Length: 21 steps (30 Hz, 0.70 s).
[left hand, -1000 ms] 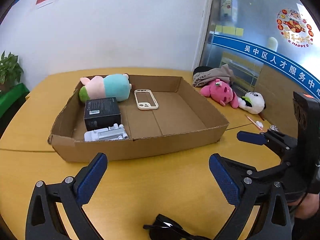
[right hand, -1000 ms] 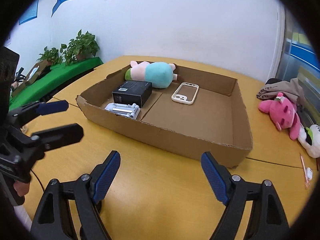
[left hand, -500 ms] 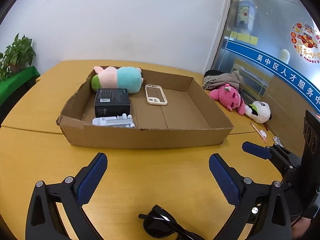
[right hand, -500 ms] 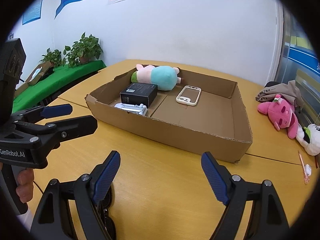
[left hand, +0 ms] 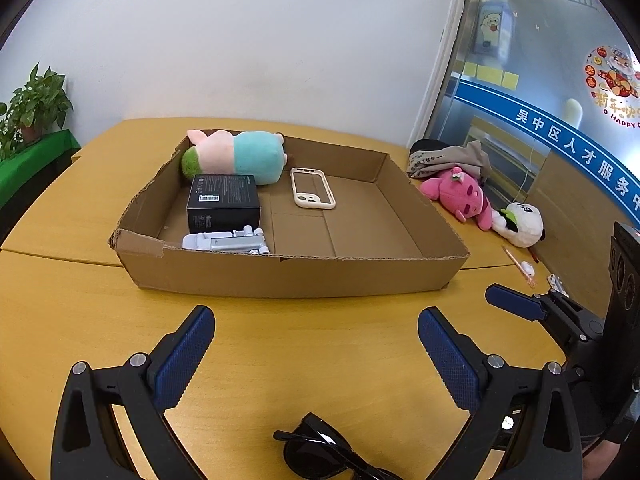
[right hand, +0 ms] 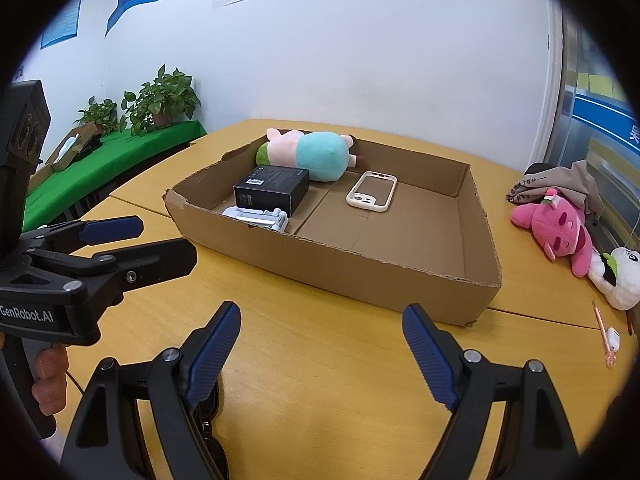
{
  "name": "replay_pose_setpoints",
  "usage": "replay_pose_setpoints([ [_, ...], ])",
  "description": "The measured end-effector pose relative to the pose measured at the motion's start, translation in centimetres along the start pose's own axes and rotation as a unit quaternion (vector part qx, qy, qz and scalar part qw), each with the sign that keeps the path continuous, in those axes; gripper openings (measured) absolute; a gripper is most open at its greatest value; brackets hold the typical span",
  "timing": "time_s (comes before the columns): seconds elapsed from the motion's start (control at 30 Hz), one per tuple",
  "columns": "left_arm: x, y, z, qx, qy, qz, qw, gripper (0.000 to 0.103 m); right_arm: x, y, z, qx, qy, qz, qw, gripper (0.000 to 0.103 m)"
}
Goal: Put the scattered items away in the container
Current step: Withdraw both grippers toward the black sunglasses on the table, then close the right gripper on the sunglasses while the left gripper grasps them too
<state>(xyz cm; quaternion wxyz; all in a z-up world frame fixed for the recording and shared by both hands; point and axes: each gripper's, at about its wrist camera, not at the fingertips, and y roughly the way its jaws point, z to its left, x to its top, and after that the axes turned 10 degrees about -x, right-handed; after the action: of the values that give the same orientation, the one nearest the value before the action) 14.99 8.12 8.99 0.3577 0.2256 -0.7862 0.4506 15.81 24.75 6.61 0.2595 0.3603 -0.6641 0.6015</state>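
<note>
- Sunglasses point(left hand: 320, 452) lay nearest on the table point(left hand: 80, 312), at 6 o'clock below the left gripper point(left hand: 316, 356), which gaped wide and empty.
- Right gripper point(right hand: 320, 352) likewise stood open, holding nothing.
- Box point(left hand: 288, 276) sat beyond at 12 o'clock.
- Pink plush point(left hand: 460, 196) lay at 2 o'clock.

My right gripper point(right hand: 322, 350) hangs wide open above the table point(right hand: 320, 380); the cardboard box point(right hand: 360, 268) sits ahead; my left gripper point(right hand: 160, 240) hovers beside it.
</note>
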Motion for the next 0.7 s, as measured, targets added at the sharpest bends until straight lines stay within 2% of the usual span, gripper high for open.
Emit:
replay_pose_setpoints([
  [0.1, -0.2, 0.0, 0.4, 0.000, -0.004, 0.006, 1.0000, 0.103, -0.2, 0.1, 0.0, 0.007, -0.002, 0.003, 1.000, 0.083],
  [0.17, -0.6, 0.1, 0.7, -0.005, -0.008, 0.016, 0.9998, 0.103, -0.7, 0.1, -0.1, 0.028, 0.000, 0.011, 1.000, 0.083],
  [0.23, -1.3, 0.2, 1.1, -0.012, -0.014, 0.030, 0.9994, 0.103, -1.7, 0.3, -0.1, 0.073, 0.006, 0.028, 0.997, 0.083],
  [0.33, -3.3, 1.0, 1.9, -0.021, -0.029, 0.064, 0.9973, 0.103, -4.1, 0.6, 0.3, 0.167, 0.019, 0.065, 0.984, 0.083],
  [0.4, -4.8, 1.7, 2.3, -0.024, -0.044, 0.090, 0.9947, 0.103, -6.2, 1.0, 1.4, 0.195, 0.008, 0.093, 0.976, 0.083],
  [0.53, -7.1, 2.8, 3.1, -0.052, -0.077, 0.125, 0.9879, 0.103, -9.6, 1.8, 3.9, 0.222, -0.018, 0.144, 0.964, 0.083],
  [0.67, -8.8, 4.1, 3.2, -0.079, -0.102, 0.153, 0.9798, 0.103, -10.5, 1.3, 6.0, 0.191, -0.075, 0.128, 0.970, 0.082],
  [0.7, -8.9, 4.1, 2.9, -0.079, -0.098, 0.149, 0.9808, 0.102, -10.5, 1.3, 6.3, 0.180, -0.086, 0.123, 0.972, 0.081],
])
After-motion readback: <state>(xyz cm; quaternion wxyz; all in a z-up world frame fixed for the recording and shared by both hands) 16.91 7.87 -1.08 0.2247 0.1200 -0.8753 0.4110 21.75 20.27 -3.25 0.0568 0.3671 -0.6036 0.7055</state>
